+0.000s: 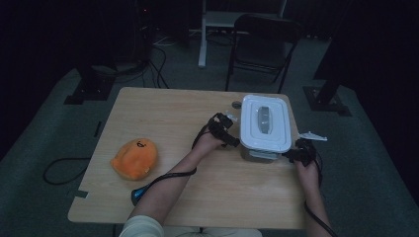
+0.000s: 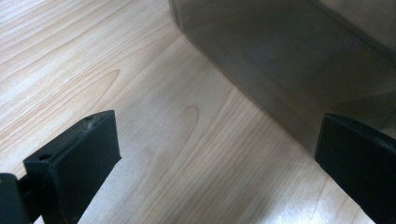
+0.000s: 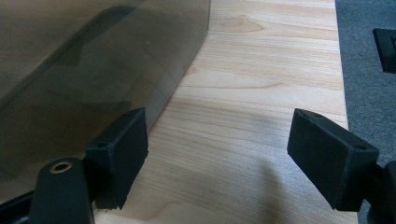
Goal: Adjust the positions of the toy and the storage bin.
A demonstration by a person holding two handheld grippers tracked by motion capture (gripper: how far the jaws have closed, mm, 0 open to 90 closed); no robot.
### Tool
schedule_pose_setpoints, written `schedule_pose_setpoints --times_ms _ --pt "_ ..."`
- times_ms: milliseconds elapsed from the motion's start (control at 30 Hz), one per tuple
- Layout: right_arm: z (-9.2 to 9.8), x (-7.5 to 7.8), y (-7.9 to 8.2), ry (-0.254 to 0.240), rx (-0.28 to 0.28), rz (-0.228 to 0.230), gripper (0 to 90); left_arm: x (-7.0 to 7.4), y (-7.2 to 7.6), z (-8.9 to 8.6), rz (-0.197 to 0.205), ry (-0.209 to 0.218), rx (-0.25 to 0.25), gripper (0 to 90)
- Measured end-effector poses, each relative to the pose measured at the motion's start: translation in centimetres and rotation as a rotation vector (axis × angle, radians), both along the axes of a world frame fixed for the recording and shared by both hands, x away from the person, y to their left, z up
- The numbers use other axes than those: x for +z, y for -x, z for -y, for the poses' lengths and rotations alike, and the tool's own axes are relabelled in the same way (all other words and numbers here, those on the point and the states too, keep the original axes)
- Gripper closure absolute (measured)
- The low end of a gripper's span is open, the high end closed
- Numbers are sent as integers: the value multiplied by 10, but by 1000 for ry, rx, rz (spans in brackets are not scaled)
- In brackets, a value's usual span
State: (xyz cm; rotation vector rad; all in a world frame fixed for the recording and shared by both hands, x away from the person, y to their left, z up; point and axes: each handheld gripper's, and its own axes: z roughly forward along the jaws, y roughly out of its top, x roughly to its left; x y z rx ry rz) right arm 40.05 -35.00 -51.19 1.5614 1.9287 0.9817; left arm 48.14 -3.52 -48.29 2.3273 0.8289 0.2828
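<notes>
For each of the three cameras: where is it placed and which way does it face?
High view: above the person's side, looking forward and down on the table; both forearms, left gripper, right gripper.
Left gripper view: along open jaws at the tabletop and the box.
Right gripper view: along open jaws beside the box.
All three views share box and table.

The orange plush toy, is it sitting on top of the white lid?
No, the orange plush toy lies on the table, well apart from the white lid.

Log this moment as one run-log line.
left gripper: open, at box's left side | right gripper: open, at near right corner | lidded storage box: on table, lid on | orange plush: untouched
</notes>
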Motion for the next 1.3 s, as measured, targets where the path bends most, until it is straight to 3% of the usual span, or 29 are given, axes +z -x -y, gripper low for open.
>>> schedule_pose_setpoints --times_ms 67,400,500,733,867,1033,1167,1300 --pt "-1 0 0 -3 5 -1 209 2 2 -1 10 -17 -7 7" --pt "-20 1 -3 26 87 -18 222 2 7 -24 -5 -17 11 7" --pt "-26 -1 -3 4 118 -22 222 1 7 -34 -9 -11 31 7" --pt "-47 -1 -5 16 164 -18 209 0 4 -57 -8 3 81 12" --pt "-51 -3 -9 32 147 -35 170 -1 1 -61 -14 29 75 11" --pt "-47 -5 -17 52 76 -49 169 0 -14 -67 2 -4 105 11" --pt "-39 0 -25 26 12 -21 167 -1 -25 -68 12 -8 130 11" --pt "-37 5 -32 17 -13 -3 166 -1 -33 -62 9 10 124 11"
